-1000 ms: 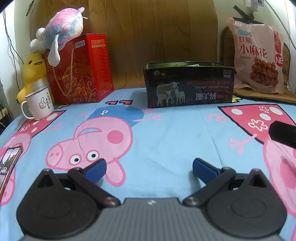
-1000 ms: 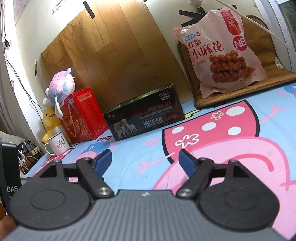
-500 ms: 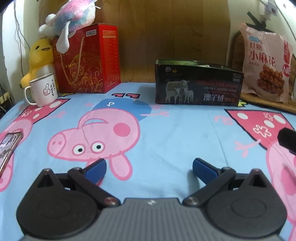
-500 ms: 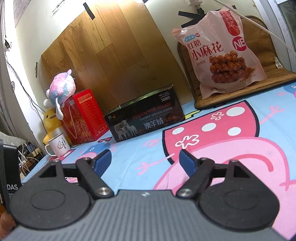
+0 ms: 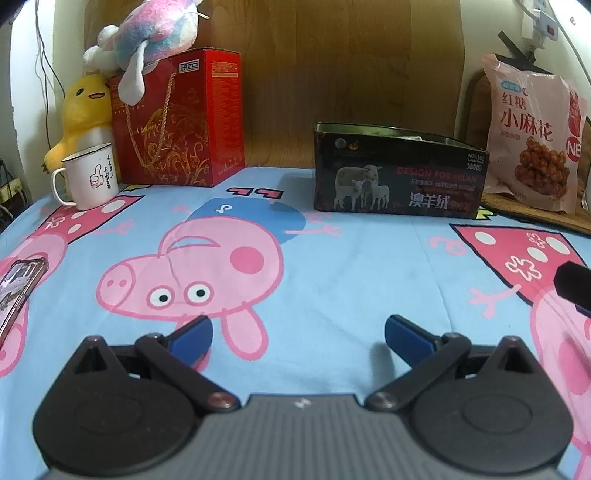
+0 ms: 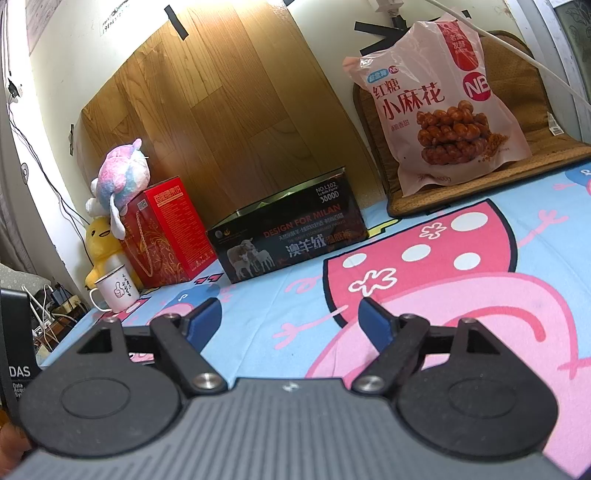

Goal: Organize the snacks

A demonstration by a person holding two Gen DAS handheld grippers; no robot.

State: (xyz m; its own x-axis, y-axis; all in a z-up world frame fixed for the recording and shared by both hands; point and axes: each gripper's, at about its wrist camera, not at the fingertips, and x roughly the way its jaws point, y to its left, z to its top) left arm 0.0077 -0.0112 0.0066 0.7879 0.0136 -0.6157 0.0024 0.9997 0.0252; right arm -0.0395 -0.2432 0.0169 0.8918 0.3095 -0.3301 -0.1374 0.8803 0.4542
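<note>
A pink snack bag [image 5: 535, 140] [image 6: 443, 107] with a picture of fried twists leans upright at the back right on a brown mat [image 6: 546, 147]. Left of it stands an open-topped black box [image 5: 399, 173] [image 6: 288, 240] with sheep printed on its side. My left gripper [image 5: 298, 334] hovers low over the cartoon-pig cloth [image 5: 332, 266], open, nothing between its blue pads. My right gripper [image 6: 290, 318] is open as well and holds nothing; the bag lies far ahead of it to the right. A dark edge of the right gripper's body [image 5: 574, 286] shows at the right of the left wrist view.
At the back left stand a red gift box [image 5: 177, 122] [image 6: 166, 232] with a pastel plush toy [image 5: 151, 33] on top, a yellow duck plush [image 5: 86, 110] and a white mug [image 5: 90, 177] [image 6: 116, 293]. A phone [image 5: 16, 288] lies at the cloth's left edge. A wooden board [image 6: 221, 110] backs the scene.
The left wrist view has rolled and shifted a little, so the box and the bag sit further right and lower in it. The right gripper has kept still. Both stay open.
</note>
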